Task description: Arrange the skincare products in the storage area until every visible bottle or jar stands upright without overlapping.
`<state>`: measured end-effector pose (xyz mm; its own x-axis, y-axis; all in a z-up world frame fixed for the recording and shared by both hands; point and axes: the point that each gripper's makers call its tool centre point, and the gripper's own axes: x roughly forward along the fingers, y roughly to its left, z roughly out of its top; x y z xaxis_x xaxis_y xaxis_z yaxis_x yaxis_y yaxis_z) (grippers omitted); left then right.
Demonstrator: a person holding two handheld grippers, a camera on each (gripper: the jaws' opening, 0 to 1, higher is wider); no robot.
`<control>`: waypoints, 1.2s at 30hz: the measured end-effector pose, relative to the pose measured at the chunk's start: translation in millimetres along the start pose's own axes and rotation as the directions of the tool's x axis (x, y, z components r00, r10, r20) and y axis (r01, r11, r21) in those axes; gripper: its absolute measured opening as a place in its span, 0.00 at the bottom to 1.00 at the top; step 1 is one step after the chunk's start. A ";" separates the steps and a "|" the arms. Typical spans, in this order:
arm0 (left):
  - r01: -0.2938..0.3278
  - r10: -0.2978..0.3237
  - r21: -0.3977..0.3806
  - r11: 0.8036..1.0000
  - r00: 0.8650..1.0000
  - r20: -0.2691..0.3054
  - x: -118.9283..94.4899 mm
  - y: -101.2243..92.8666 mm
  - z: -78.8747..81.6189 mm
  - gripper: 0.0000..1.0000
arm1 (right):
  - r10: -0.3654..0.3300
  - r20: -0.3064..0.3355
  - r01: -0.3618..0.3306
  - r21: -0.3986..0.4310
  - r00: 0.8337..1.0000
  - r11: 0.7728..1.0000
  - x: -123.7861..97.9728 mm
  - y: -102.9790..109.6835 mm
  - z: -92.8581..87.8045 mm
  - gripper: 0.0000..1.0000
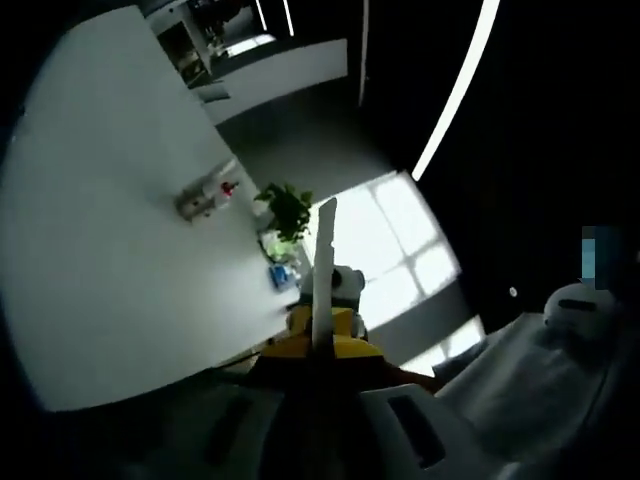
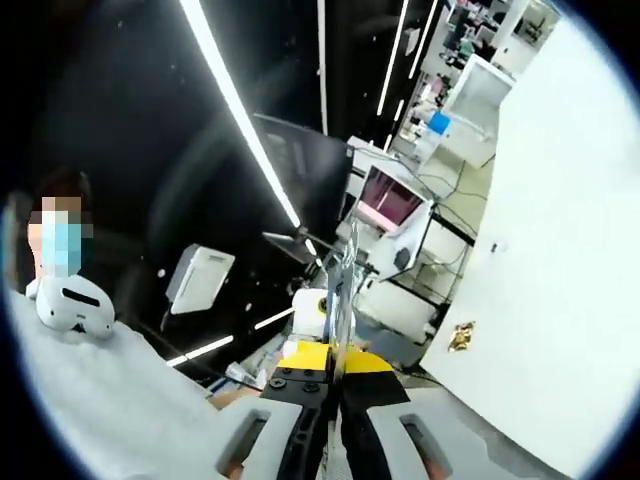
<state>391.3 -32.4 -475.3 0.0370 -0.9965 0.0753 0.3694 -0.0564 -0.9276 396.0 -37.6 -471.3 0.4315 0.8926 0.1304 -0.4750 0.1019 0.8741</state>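
From my left gripper view, potted plant [image 1: 287, 210] as landmark: wall fixture [image 1: 205, 195] left of it, bright window [image 1: 400, 245] right of it, small containers [image 1: 282, 268] just below. My left gripper [image 1: 322, 300] rises beneath the plant

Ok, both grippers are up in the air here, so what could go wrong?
1. The left gripper points past a plant toward small blurred items, too small to identify as bottles; a reach from here could be misjudged.
2. The right gripper faces monitors, close to a person's white clothing; swinging down might brush it.
3. Both pairs of jaws look shut and must open before grasping.
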 end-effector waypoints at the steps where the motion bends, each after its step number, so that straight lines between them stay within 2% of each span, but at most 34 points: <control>1: 0.018 -0.018 0.012 1.000 1.000 0.011 -1.7 -3.2 2.7 0.01 | 0.021 0.031 -0.022 0.021 0.999 1.000 -0.8 3.3 2.1 0.00; 4: 0.031 -0.032 0.067 0.997 0.999 0.019 -2.8 -7.8 3.4 0.04 | 0.012 0.112 -0.016 0.039 0.994 0.999 -4.2 1.6 9.7 0.00; 5: 0.035 -0.036 0.064 0.997 0.999 0.005 -2.0 -8.3 0.5 0.06 | 0.023 0.144 -0.033 0.070 0.989 0.997 -5.7 2.5 14.1 0.00; 6: 0.035 -0.033 0.059 0.998 0.999 -0.027 0.2 -8.1 -6.5 0.08 | 0.030 0.165 -0.042 0.072 0.986 0.997 -7.2 2.9 17.6 0.00; 7: 0.034 -0.032 0.060 0.998 0.999 -0.036 0.6 -8.1 -8.5 0.08 | 0.028 0.187 -0.043 0.073 0.982 0.996 -8.2 2.7 21.4 0.00; 8: 0.027 -0.021 0.083 0.996 0.997 -0.071 3.8 -7.4 -18.1 0.08 | 0.028 0.196 -0.045 0.081 0.980 0.996 -9.7 2.5 23.6 0.00; 10: 0.010 -0.001 0.098 0.995 0.996 -0.094 7.8 -4.6 -27.0 0.08 | 0.029 0.197 -0.046 0.078 0.980 0.996 -9.2 3.5 24.7 0.00; 12: 0.017 -0.010 0.075 0.997 0.996 -0.092 9.8 -4.5 -29.8 0.00 | 0.037 0.183 -0.048 0.056 0.983 0.997 -6.3 7.9 23.3 0.00; 14: 0.014 -0.008 0.069 0.997 0.996 -0.083 8.6 -3.5 -29.0 0.00 | 0.035 0.173 -0.041 0.033 0.984 0.999 -6.0 9.3 22.8 0.00; 16: 0.028 -0.022 0.065 0.997 0.995 -0.095 8.0 -6.4 -30.4 0.00 | 0.035 0.135 -0.035 -0.008 0.990 0.999 -6.1 11.2 20.0 0.00; 18: 0.038 -0.029 0.077 0.996 0.994 -0.110 6.3 -8.8 -31.6 0.00 | 0.032 0.116 -0.032 -0.002 0.993 0.999 -5.3 12.8 20.4 0.00; 19: 0.037 -0.030 0.062 0.997 0.992 -0.120 5.3 -9.2 -32.5 0.00 | 0.013 0.113 -0.011 -0.024 0.994 1.000 -5.2 12.0 23.3 0.02; 21: 0.025 -0.017 0.053 0.998 0.989 -0.150 3.6 -6.6 -36.3 0.00 | -0.013 0.154 0.020 -0.047 0.988 0.999 -6.8 9.9 36.1 0.14; 22: 0.012 -0.003 0.056 0.998 0.986 -0.167 3.3 -4.1 -39.0 0.00 | -0.011 0.158 0.017 -0.035 0.987 0.999 -7.8 10.3 39.4 0.15; 23: 0.013 -0.002 0.057 0.998 0.984 -0.177 3.4 -3.9 -41.0 0.00 | -0.009 0.163 0.015 -0.033 0.987 0.999 -8.9 9.6 43.4 0.10; 24: 0.019 -0.009 0.056 0.998 0.984 -0.178 3.8 -5.2 -41.4 0.00 | -0.012 0.162 0.018 -0.036 0.987 0.999 -9.4 8.9 44.8 0.01; 25: 0.029 -0.018 0.062 0.998 0.984 -0.175 4.9 -7.9 -41.5 0.00 | -0.022 0.154 0.029 -0.046 0.988 0.998 -9.6 6.2 44.5 0.00; 26: 0.029 -0.019 0.060 0.998 0.985 -0.171 5.7 -7.8 -40.2 0.00 | -0.046 0.154 0.052 -0.031 0.987 0.998 -9.8 0.9 45.1 0.00; 27: 0.026 -0.016 0.058 0.998 0.985 -0.170 6.5 -7.0 -39.5 0.00 | -0.038 0.158 0.041 -0.015 0.987 0.999 -10.4 1.6 45.5 0.00; 29: 0.025 -0.016 0.051 0.998 0.986 -0.164 7.1 -6.7 -37.7 0.00 | -0.035 0.179 0.044 -0.046 0.983 0.998 -12.1 2.9 47.1 0.00; 36: 0.016 -0.006 0.058 0.998 0.985 -0.171 6.8 -4.0 -34.2 0.00 | -0.065 0.207 0.074 -0.036 0.976 0.997 -13.1 -5.9 48.9 0.00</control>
<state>358.3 -41.1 -483.7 -0.1249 -0.9920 0.0171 0.4233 -0.0689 -0.9033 430.7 -71.3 -455.3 0.6106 0.7740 0.1676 -0.4689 0.1829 0.8641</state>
